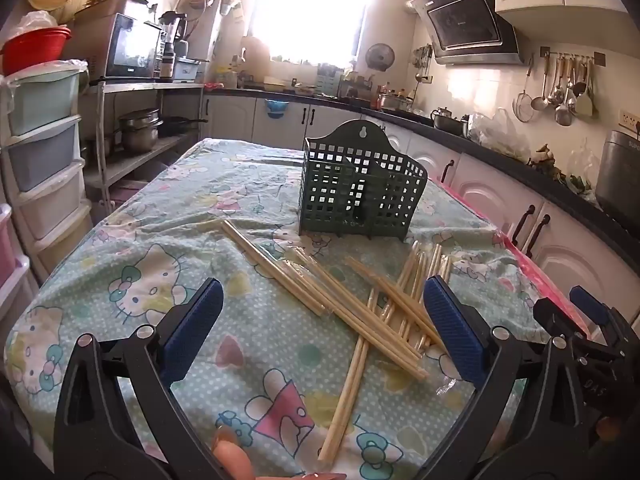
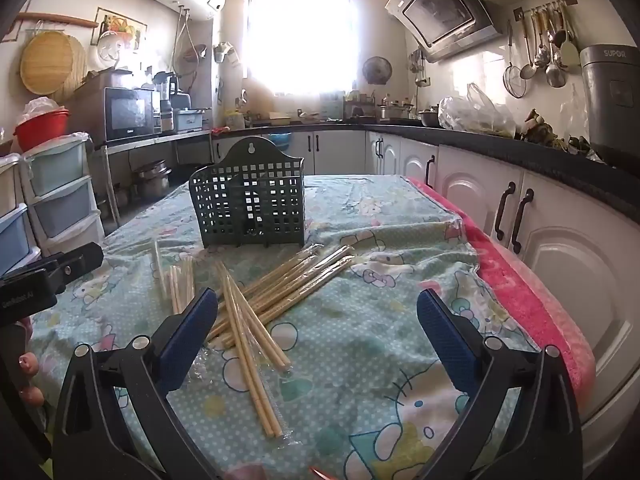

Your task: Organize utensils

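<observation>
Several bamboo chopsticks (image 1: 360, 312), some in clear wrappers, lie scattered on the Hello Kitty tablecloth (image 1: 140, 280). A green lattice utensil holder (image 1: 360, 192) stands upright behind them. My left gripper (image 1: 320, 320) is open and empty, hovering just in front of the pile. In the right wrist view the chopsticks (image 2: 256, 304) lie left of centre, with the holder (image 2: 250, 204) behind. My right gripper (image 2: 318, 328) is open and empty above the cloth (image 2: 360, 340), its left finger (image 2: 188, 336) near the pile. The right gripper's body shows in the left wrist view (image 1: 580, 332).
A pink towel (image 2: 528, 300) runs along the table's right edge, next to white cabinets (image 2: 560, 248). Plastic drawers (image 1: 44, 152) and a metal shelf with pots (image 1: 140, 128) stand to the left. The left gripper's body (image 2: 44, 280) shows at the left edge.
</observation>
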The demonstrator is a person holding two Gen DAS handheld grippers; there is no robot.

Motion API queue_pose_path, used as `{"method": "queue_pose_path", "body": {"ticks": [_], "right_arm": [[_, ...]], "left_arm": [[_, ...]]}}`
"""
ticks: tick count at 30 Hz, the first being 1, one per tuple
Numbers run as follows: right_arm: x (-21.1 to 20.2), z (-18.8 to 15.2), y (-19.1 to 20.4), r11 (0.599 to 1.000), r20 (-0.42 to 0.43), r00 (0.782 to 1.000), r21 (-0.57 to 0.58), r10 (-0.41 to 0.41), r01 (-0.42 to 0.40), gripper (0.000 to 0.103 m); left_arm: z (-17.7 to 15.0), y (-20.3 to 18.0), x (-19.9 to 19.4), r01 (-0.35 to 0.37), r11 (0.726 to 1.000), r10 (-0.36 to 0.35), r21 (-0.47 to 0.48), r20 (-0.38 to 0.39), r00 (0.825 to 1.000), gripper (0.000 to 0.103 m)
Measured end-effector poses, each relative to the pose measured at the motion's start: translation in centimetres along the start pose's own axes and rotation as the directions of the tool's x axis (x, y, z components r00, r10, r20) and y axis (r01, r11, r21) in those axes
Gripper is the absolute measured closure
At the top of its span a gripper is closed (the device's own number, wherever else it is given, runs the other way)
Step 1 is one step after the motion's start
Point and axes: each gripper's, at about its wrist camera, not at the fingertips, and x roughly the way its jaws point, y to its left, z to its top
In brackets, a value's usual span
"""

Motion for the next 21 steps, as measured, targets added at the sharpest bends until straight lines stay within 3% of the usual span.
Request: {"method": "queue_pose_path", "body": {"ticks": [21], "right_arm": [[-0.40,0.16,0.34,1.000,0.019,1.000,-0.007,0.003,-0.002,0.006]], "left_arm": [[0.31,-0.05,-0.23,0.003,1.000,-0.003,0.003,0.008,1.000,0.010]]}}
